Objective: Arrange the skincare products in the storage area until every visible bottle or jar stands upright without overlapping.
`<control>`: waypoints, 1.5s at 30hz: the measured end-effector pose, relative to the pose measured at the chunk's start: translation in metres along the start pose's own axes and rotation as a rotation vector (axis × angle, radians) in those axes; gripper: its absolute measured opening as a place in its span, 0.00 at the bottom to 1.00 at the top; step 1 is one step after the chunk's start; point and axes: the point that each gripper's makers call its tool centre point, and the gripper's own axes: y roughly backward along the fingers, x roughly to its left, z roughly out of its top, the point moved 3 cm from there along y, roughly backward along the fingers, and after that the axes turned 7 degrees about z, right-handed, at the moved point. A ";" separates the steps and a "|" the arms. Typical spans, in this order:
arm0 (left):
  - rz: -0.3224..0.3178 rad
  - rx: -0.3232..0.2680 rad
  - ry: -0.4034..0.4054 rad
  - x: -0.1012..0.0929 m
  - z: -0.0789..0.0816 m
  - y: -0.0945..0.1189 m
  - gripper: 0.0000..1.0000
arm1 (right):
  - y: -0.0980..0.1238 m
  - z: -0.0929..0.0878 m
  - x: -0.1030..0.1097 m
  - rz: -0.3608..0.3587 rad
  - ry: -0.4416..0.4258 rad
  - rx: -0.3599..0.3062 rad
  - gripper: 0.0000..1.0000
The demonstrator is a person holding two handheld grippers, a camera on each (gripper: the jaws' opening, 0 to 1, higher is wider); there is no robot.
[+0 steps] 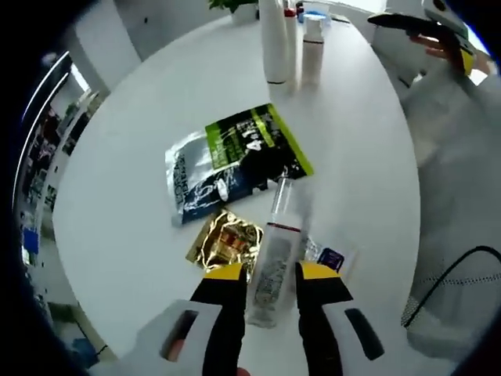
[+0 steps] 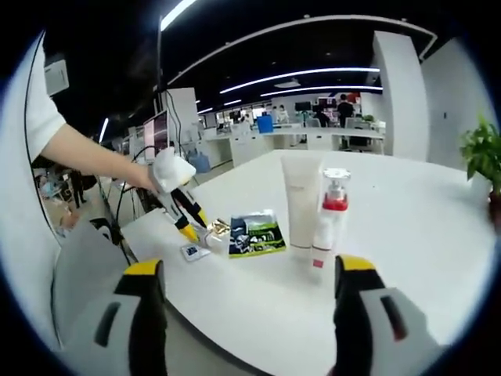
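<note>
A clear bottle (image 1: 273, 258) lies flat on the round white table (image 1: 141, 141), its cap pointing away from me. My left gripper (image 1: 272, 272) is open, one yellow-tipped jaw on each side of the bottle's lower body. A tall white tube (image 1: 274, 39) and a pump bottle (image 1: 311, 47) stand upright at the far edge. In the right gripper view the same tube (image 2: 299, 204) and the red-collared pump bottle (image 2: 329, 219) stand side by side. My right gripper (image 2: 250, 274) hangs wide open and holds nothing, short of the table's near edge. The left gripper (image 2: 186, 225) points down at the table's left end.
A dark green sachet (image 1: 235, 160), a gold sachet (image 1: 225, 241) and a small blue-marked sachet (image 1: 329, 257) lie flat around the bottle. A person in white stands at the table's right side. A potted plant (image 2: 485, 157) sits at the far right. Office desks fill the background.
</note>
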 end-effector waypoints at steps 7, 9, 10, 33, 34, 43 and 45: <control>-0.038 0.044 -0.082 -0.002 0.000 -0.007 0.18 | -0.001 -0.001 0.000 -0.001 0.004 0.008 0.90; -0.041 0.058 -0.104 -0.001 -0.001 -0.008 0.18 | -0.001 -0.001 0.000 -0.004 0.004 0.010 0.90; -0.043 0.063 -0.111 -0.001 -0.001 -0.009 0.19 | -0.001 -0.001 -0.001 -0.005 0.003 0.010 0.90; -0.051 0.049 -0.076 0.000 -0.006 -0.011 0.17 | -0.002 -0.002 0.000 -0.007 0.004 0.026 0.90; -0.049 0.050 -0.078 0.000 -0.006 -0.011 0.17 | -0.002 -0.002 0.000 -0.007 0.006 0.027 0.90; -0.022 -0.030 -0.006 -0.004 0.003 0.004 0.17 | -0.003 -0.003 0.001 0.003 0.015 0.032 0.90; -0.019 -0.073 0.037 -0.008 0.008 0.009 0.17 | -0.003 -0.003 0.002 0.005 0.017 0.034 0.89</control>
